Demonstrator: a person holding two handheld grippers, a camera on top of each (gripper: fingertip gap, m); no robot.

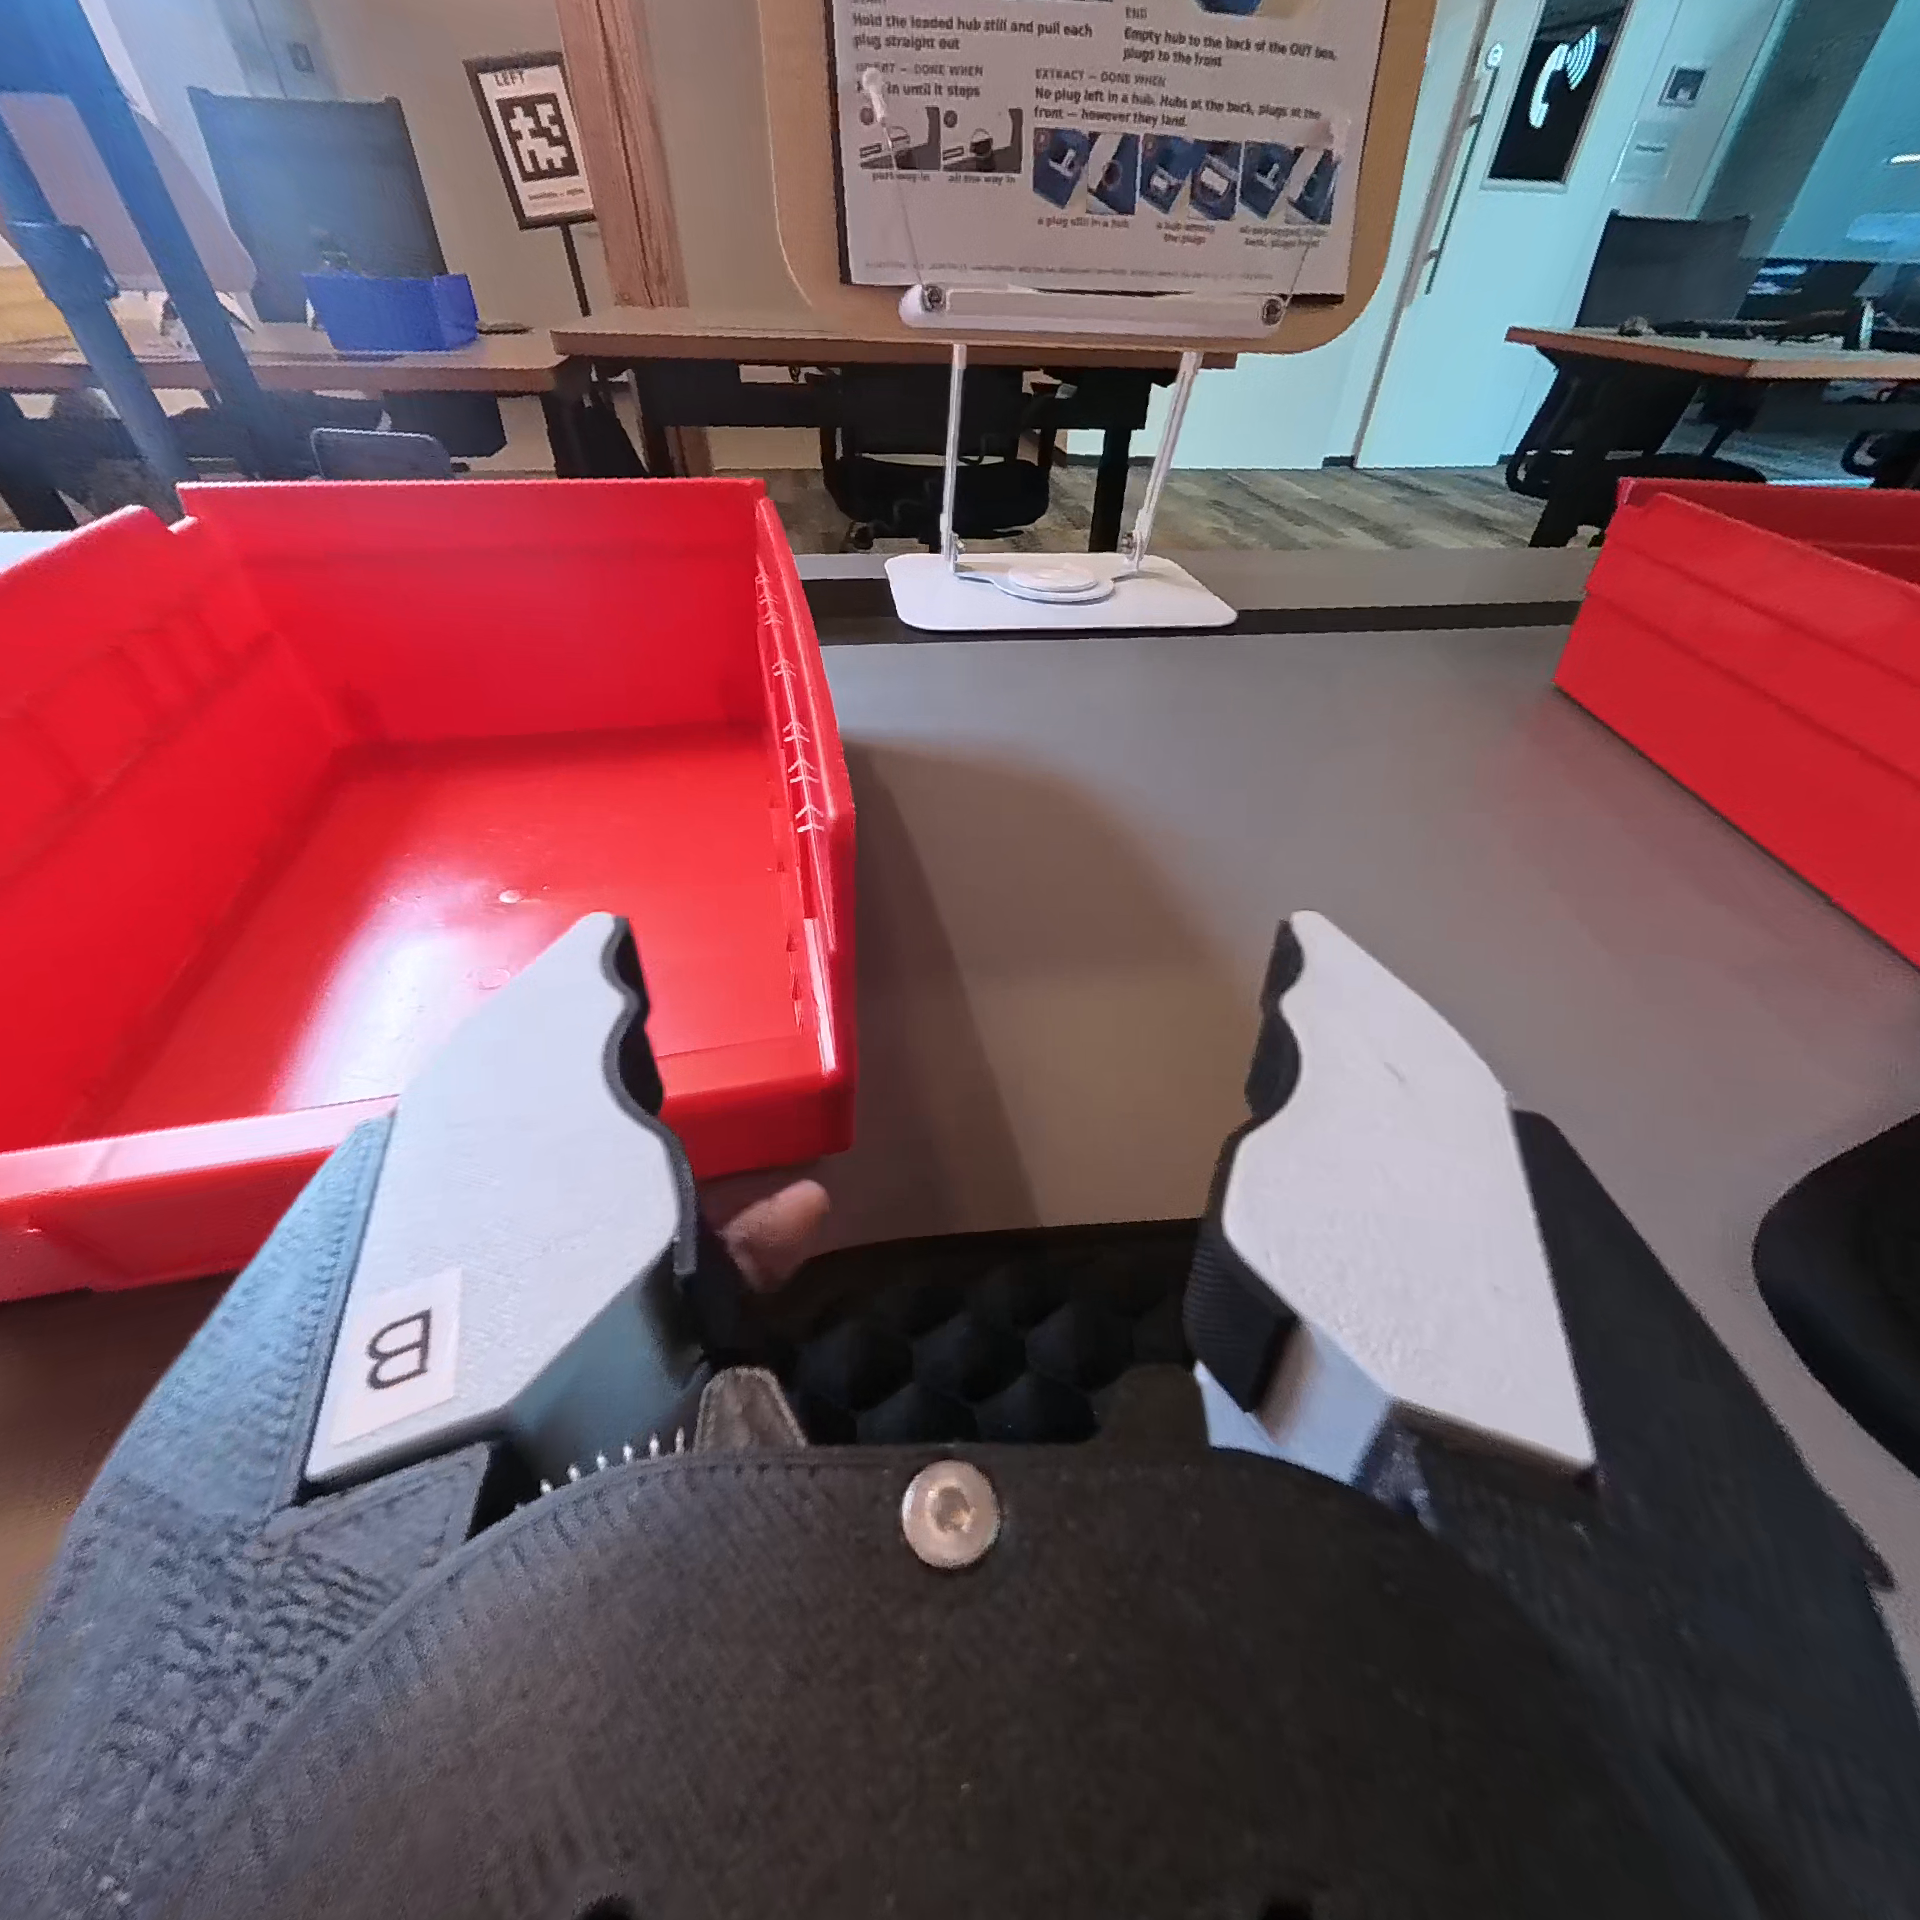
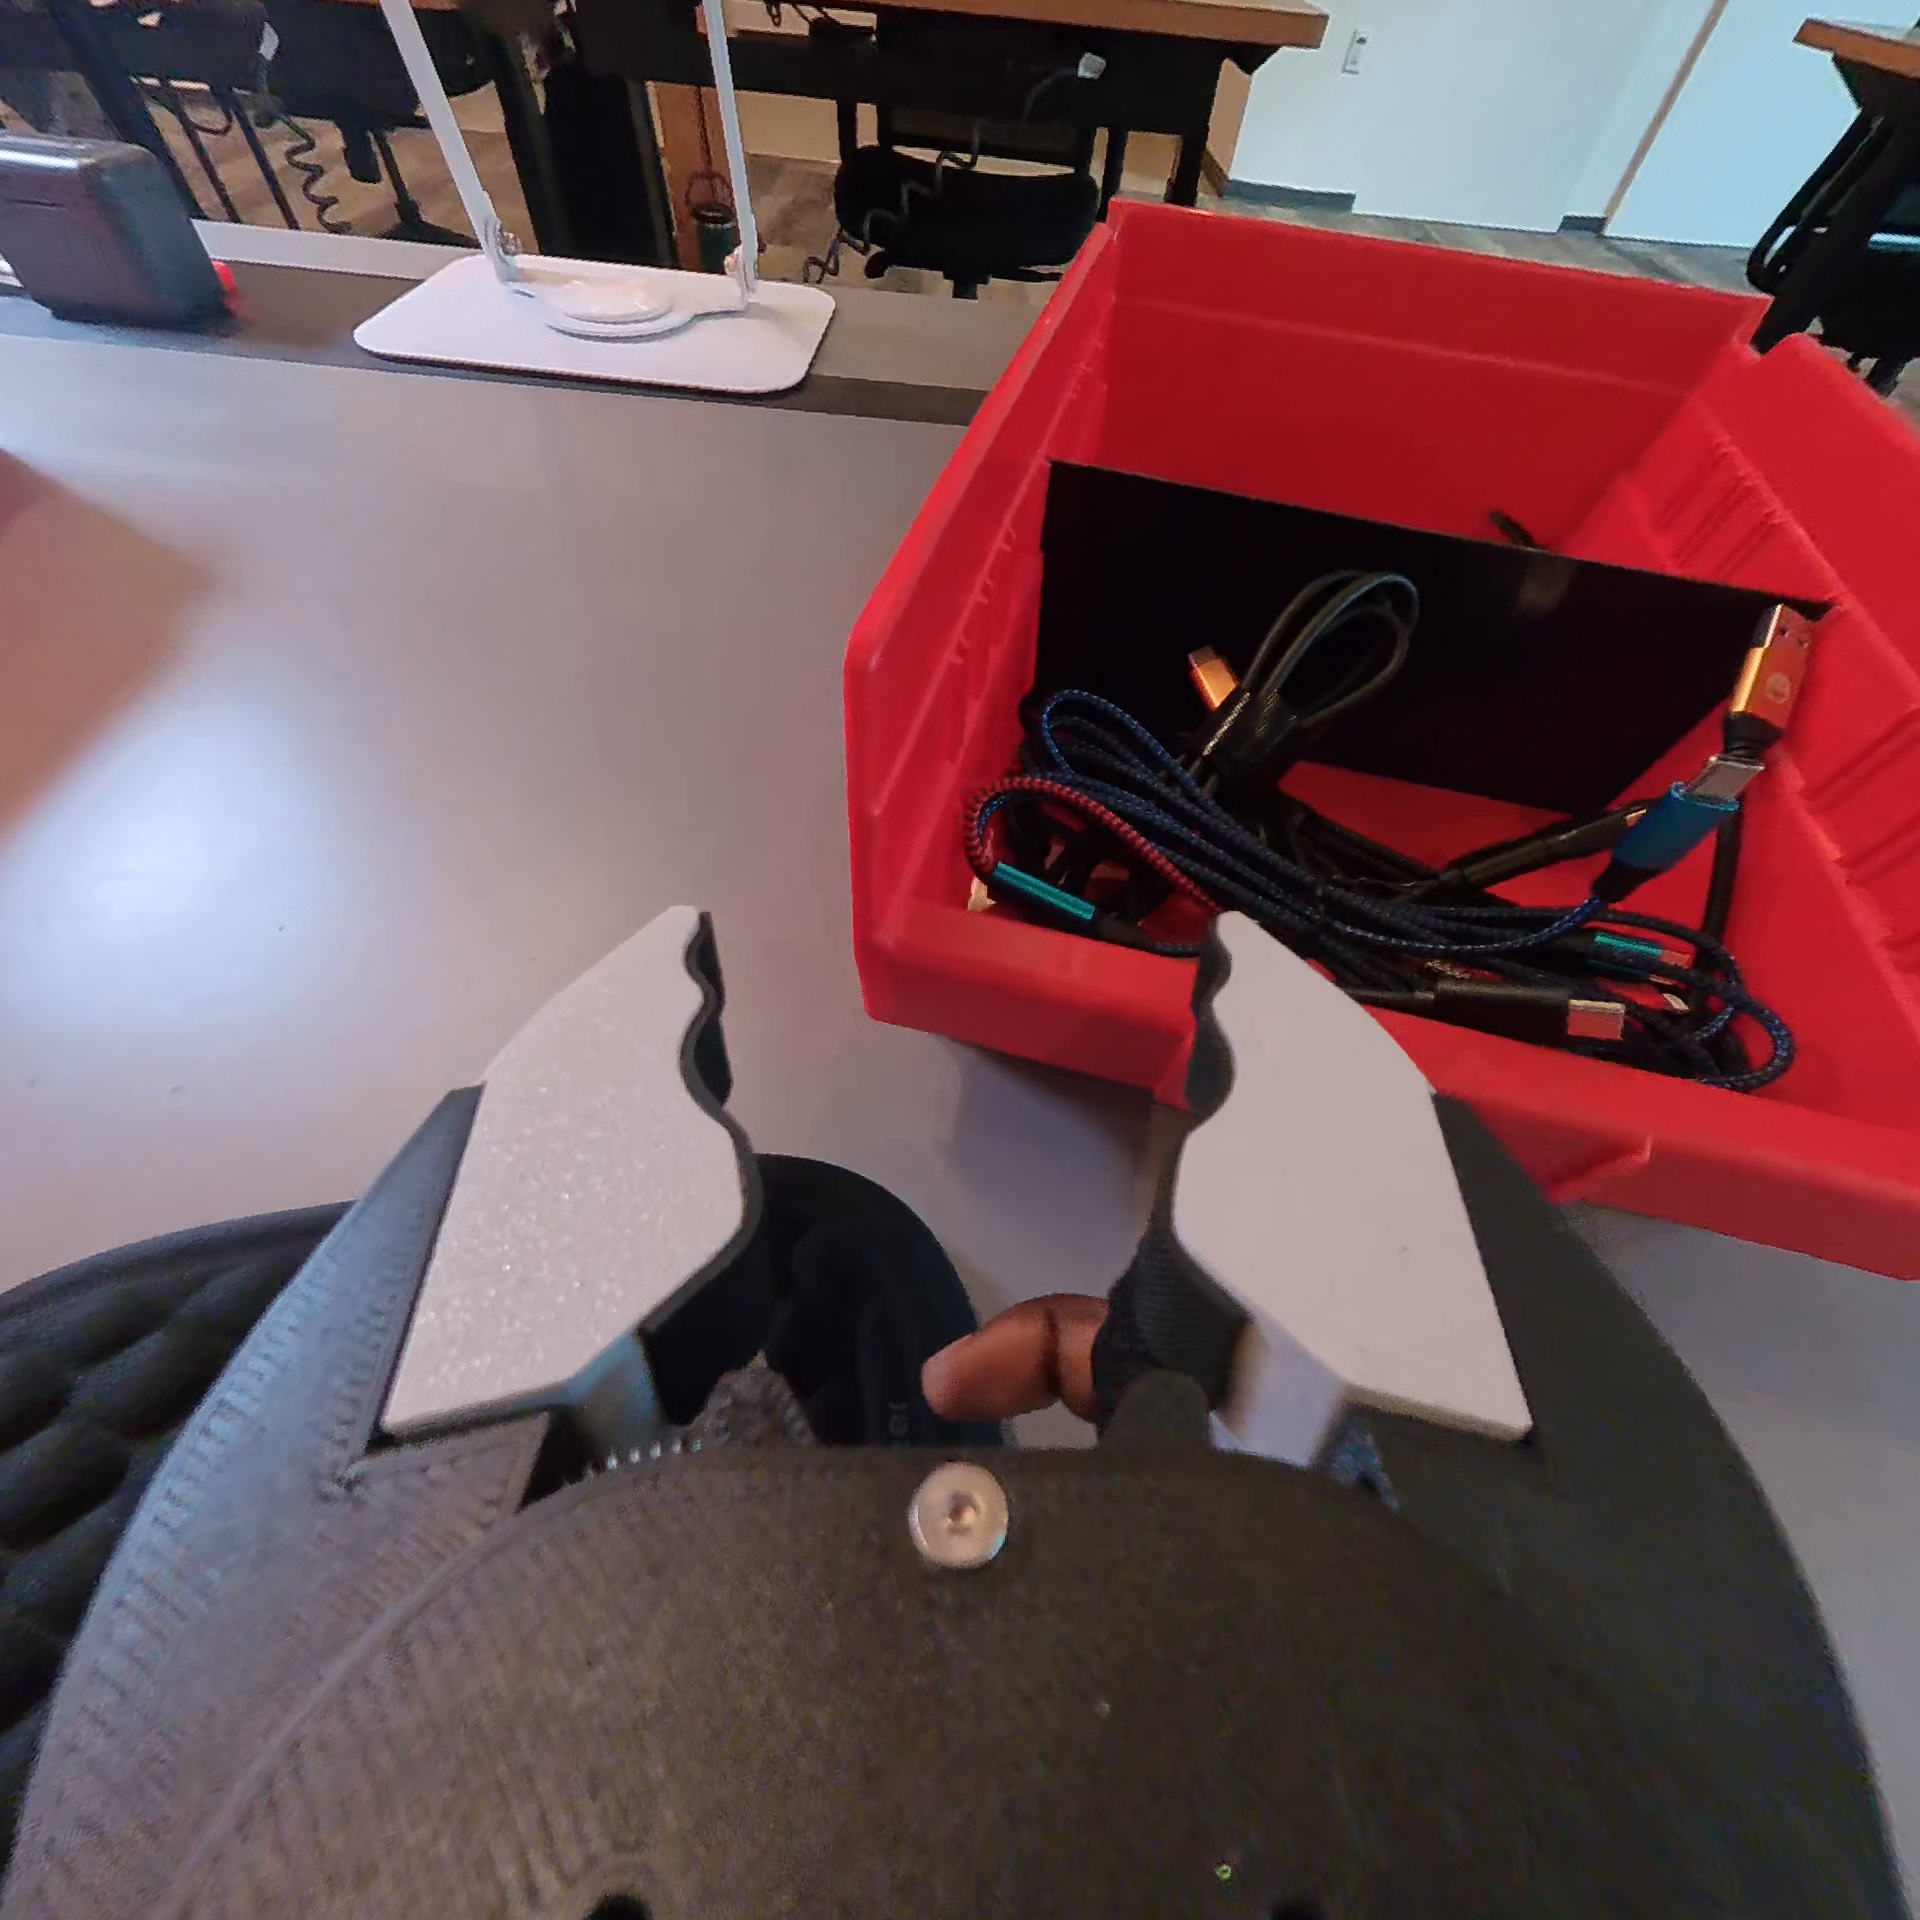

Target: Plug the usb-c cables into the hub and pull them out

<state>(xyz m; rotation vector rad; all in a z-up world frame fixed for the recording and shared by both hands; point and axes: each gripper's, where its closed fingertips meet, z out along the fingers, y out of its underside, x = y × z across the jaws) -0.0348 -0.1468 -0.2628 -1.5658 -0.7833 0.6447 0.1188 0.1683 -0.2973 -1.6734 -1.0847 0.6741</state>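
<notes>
A tangle of several braided USB-C cables point(image 2: 1299, 862) lies in the front part of a red bin point(image 2: 1039, 997) on the right, before a black divider point(image 2: 1403, 623). No hub shows in either view. My right gripper point(image 2: 956, 935) is open and empty, low over the grey table, just left of that bin's front corner. My left gripper point(image 1: 951, 935) is open and empty, beside the right wall of an empty red bin point(image 1: 810, 790) on the left.
A white stand base point(image 1: 1060, 597) with an instruction sheet point(image 1: 1101, 135) sits at the table's far edge, also in the right wrist view point(image 2: 603, 332). The right red bin shows in the left wrist view point(image 1: 1745, 686). A dark box point(image 2: 94, 229) stands far left. A black rounded object point(image 1: 1849, 1278) lies near right.
</notes>
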